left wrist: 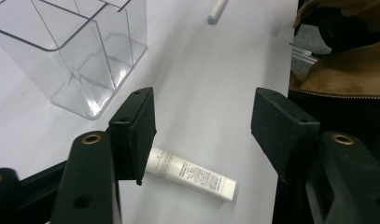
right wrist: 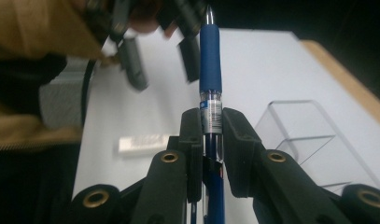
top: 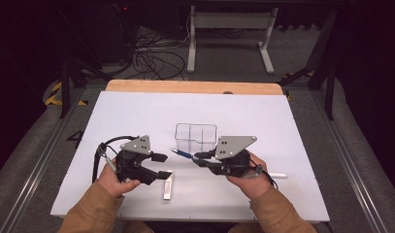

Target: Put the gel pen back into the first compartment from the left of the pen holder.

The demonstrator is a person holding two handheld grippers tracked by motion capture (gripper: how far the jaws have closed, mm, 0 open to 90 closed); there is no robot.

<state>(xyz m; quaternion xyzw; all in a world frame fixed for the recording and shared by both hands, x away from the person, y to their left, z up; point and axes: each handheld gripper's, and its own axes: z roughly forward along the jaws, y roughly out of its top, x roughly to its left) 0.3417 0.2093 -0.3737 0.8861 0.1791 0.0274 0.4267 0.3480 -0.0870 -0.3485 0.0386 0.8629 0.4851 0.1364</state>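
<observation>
The right gripper (right wrist: 211,135) has its fingers (right wrist: 238,140) closed on a blue pen (right wrist: 210,70), clamped at the clear barrel just below the rubber grip, with the tip pointing out past the fingers. In the high view the pen (top: 182,153) sits just in front of a clear divided organizer (top: 196,138) on the white bench (top: 137,111). The left gripper (left wrist: 204,130) is spread wide with nothing between its fingers, above a small white tube (left wrist: 192,175). A white marker (top: 277,174) lies beside the right hand (top: 248,182).
</observation>
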